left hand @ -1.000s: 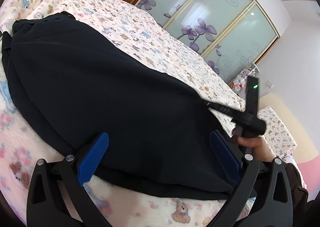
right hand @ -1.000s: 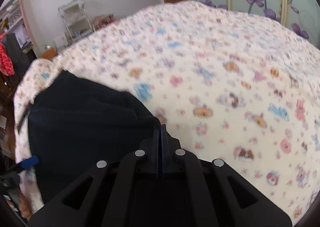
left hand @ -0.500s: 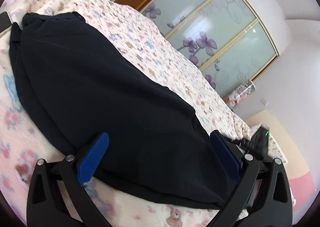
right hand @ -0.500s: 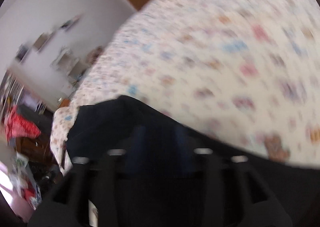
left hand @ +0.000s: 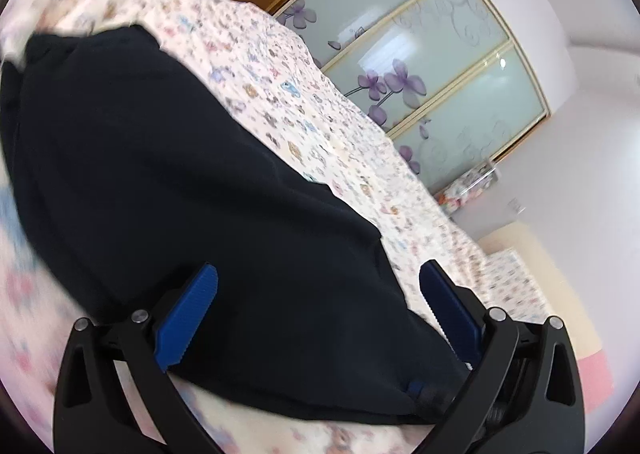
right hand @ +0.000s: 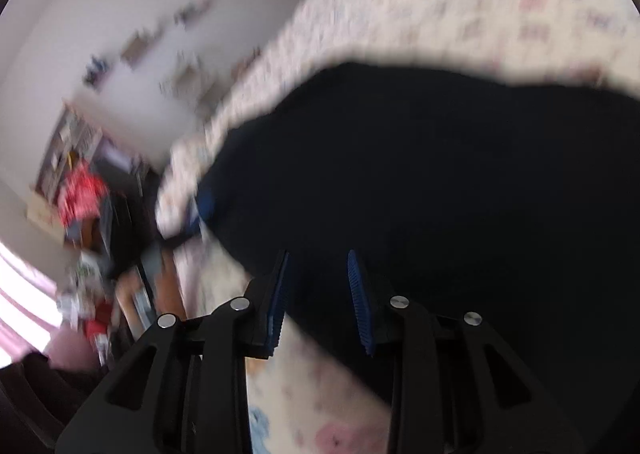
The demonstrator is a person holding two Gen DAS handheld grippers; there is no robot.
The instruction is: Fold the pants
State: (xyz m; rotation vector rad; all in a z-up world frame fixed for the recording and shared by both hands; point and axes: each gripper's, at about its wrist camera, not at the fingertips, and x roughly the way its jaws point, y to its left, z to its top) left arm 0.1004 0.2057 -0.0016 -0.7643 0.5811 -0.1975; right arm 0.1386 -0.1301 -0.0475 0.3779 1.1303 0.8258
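Dark pants (left hand: 192, 182) lie flat on the bed (left hand: 304, 110). Left gripper (left hand: 316, 314) wide open over them, holding nothing. Right gripper (right hand: 318, 294) part open, just been closing, empty, at pants' edge. Could grab only 1 layer, so fold goes crooked.

The pants (left hand: 208, 190) were black, of a plain matte cloth, and lay spread flat on the bed (left hand: 304, 110), over its cream cover printed with small cartoon animals. In the left wrist view they formed one long, wide dark shape running from the upper left down to the lower right, smooth and almost free of wrinkles, their near edge curved and lying on the cover. In the right wrist view, which was blurred, the same dark cloth (right hand: 460, 194) filled the middle and right, its far edge rounded against the patterned cover.
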